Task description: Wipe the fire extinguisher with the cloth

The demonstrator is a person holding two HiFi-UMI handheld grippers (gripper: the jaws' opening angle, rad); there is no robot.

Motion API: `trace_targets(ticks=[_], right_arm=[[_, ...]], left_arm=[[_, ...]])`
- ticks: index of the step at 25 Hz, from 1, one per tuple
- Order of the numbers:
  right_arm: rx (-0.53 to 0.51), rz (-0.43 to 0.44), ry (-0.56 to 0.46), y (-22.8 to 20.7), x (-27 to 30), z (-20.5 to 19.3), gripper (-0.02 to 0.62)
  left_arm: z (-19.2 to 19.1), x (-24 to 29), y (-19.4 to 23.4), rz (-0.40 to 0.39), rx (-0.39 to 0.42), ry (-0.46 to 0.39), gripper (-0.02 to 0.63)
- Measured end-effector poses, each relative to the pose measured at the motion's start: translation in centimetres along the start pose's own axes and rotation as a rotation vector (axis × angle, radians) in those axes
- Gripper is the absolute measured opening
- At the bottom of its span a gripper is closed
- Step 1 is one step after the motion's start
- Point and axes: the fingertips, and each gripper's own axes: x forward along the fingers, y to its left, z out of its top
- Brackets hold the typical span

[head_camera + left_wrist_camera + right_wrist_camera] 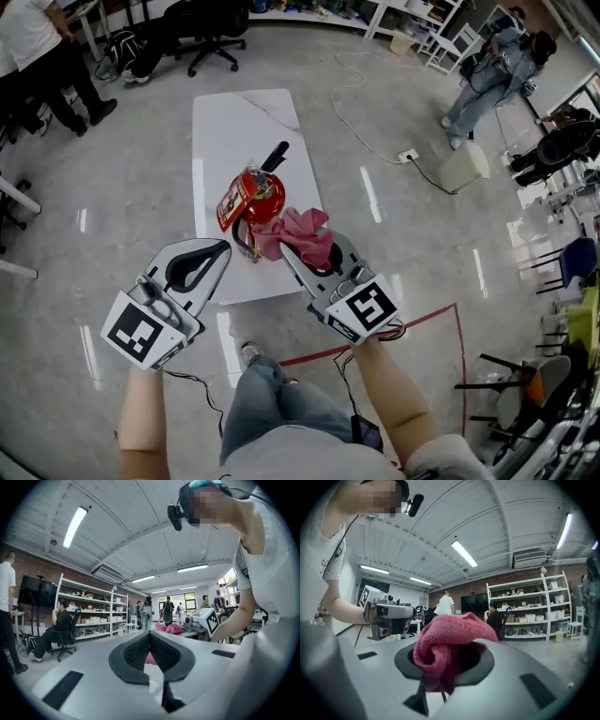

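Extinguisher: the red fire extinguisher (261,194) sits mid-frame on the white table (239,122).
Right gripper (309,255): clamped on the bunched pink cloth (302,233), just right of the cylinder.
Left gripper (221,247): jaws pressed together, empty, lower left.
Technique: press the cloth flat and sweep around the body.
Obstacles: the black nozzle (275,157) and hanging tag (230,208); floor cable (375,141), upper right.

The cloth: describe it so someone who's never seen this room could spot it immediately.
Find the white table on the grey floor, with a red fire extinguisher on it. Just right of that in the head view, the right gripper is shut on the cloth. It is the only soft, crumpled pink thing, paler than the glossy red cylinder.
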Motion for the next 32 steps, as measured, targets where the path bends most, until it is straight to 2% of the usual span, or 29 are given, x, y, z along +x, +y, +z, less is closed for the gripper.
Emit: trace_targets(ticks=[8,12,16,19,23,28,32], right_arm=[[-0.081,-0.014,0.035,-2.2,3.0,-5.9,0.109],[-0.145,-0.020,0.042,-3.1,4.9,-9.2,0.109],[-0.213,-0.053,0.059,-4.1,7.2,-11.9,0.109],[-0.277,-0.063,-0.001,-3.8,7.6,-12.5,0.109],[-0.285,-0.101,-0.093,-3.0,7.2,-13.2,0.107],[-0.295,-0.155,-0.171,-2.4,5.7,-14.2,0.107],[-0.310,-0.185,-0.166,-1.9,6.0,-18.3,0.107]], left_arm=[[-3.7,1.5,0.6,-0.037,0.018,-0.036,0.009],[-7.6,2.3,0.4,-0.055,0.022,-0.018,0.009],[-11.0,3.1,0.7,-0.063,0.012,-0.036,0.009],[-13.5,3.5,0.6,-0.072,0.012,-0.032,0.009],[-16.9,3.3,0.4,-0.079,0.013,-0.013,0.009],[-18.7,3.4,-0.8,-0.078,0.019,-0.069,0.009],[-22.3,3.1,-0.7,-0.094,0.048,-0.054,0.009]])
